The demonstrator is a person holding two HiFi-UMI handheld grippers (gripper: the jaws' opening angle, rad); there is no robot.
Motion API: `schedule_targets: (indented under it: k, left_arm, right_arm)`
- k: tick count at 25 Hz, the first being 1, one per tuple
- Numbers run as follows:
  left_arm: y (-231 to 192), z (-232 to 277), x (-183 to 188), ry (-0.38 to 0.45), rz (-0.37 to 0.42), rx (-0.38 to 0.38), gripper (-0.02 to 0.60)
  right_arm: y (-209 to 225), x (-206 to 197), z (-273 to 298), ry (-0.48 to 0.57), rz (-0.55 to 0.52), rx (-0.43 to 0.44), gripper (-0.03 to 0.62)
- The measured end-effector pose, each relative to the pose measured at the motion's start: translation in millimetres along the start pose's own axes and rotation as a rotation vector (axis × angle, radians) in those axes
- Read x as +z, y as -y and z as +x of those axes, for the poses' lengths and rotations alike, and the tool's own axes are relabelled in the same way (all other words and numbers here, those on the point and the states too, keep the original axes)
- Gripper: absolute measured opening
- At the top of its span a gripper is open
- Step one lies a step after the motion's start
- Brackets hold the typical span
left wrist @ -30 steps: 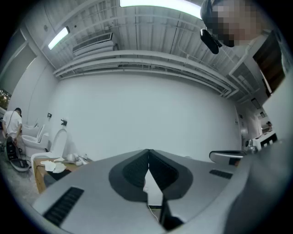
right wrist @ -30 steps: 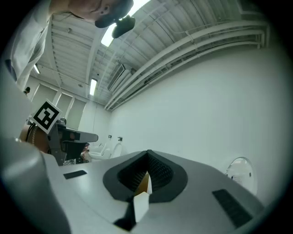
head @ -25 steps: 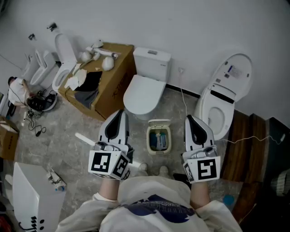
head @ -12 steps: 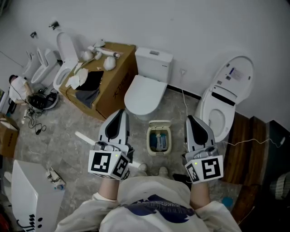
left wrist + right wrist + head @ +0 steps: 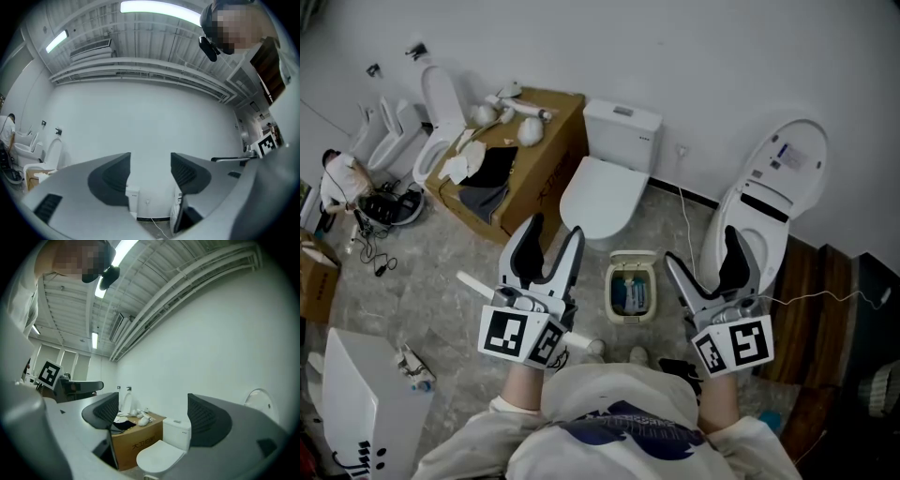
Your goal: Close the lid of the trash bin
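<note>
2 tools hang empty, jaws just opened wide: left tool (image 5: 555, 231), right tool (image 5: 703, 246). Between them on the floor stands the open trash bin (image 5: 629, 289); best lower 1 tool and tip its lid (image 5: 632, 255) forward gently.

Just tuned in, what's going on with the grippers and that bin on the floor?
A person stands over a small trash bin on the floor in front of a toilet, holding the left gripper and right gripper out above it, one to each side. Both grippers' jaws have just been opening and stand apart with nothing between them. The bin's lid is open, with rubbish showing inside, and neither gripper touches it yet.
</note>
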State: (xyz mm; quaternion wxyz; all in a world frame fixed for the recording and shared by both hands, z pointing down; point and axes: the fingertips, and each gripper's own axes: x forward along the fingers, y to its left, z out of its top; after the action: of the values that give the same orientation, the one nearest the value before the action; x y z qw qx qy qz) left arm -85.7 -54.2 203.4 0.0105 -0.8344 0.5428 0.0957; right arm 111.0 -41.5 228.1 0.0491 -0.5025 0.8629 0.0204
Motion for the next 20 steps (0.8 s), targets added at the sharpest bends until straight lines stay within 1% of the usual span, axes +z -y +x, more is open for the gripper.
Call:
schedule_targets:
  k: [1,2,3,8,13,15,17,20]
  left_arm:
    - [-0.8,1.5,-0.4,0.0,0.0,-0.002,0.278]
    - [-1.5,2.9,-1.0,-0.001,0.0,-0.003,0.308]
    - [-2.0,4.3,-1.6,-0.003,-0.001,-0.002,0.32]
    - [-1.3,13.1,-6.5,-0.014,-0.005,0.018,0.333]
    - [-3.7,24.1,-23.2,-0.045,-0.003,0.036,0.336]
    - [-8.2,30.3,-30.0,-0.056,-0.002,0.028,0.336]
    - [-17.1,36.3,-36.7,-0.067,-0.002,0.008,0.336]
    - [-37.7,47.5,-47.9,-0.093,-0.01,-0.036,0.337]
  right_arm:
    - [1.0,-1.6,0.2,-0.005,-0.003,-0.007,0.458]
    - [2.3,-2.9,0.0,-0.009,-0.004,-0.012,0.463]
    - [4.0,-3.8,-0.6,-0.013,-0.002,-0.015,0.463]
    - [20.7,-7.6,-3.8,-0.04,-0.006,-0.021,0.465]
    - [32.9,-25.0,-2.0,-0.088,-0.016,0.009,0.465]
    - [36.3,-40.1,2.8,-0.119,-0.023,0.01,0.463]
    - [33.1,-61.4,12.5,-0.168,-0.057,0.024,0.463]
    - [15.7,-112.3,34.1,-0.316,-0.179,0.091,0.464]
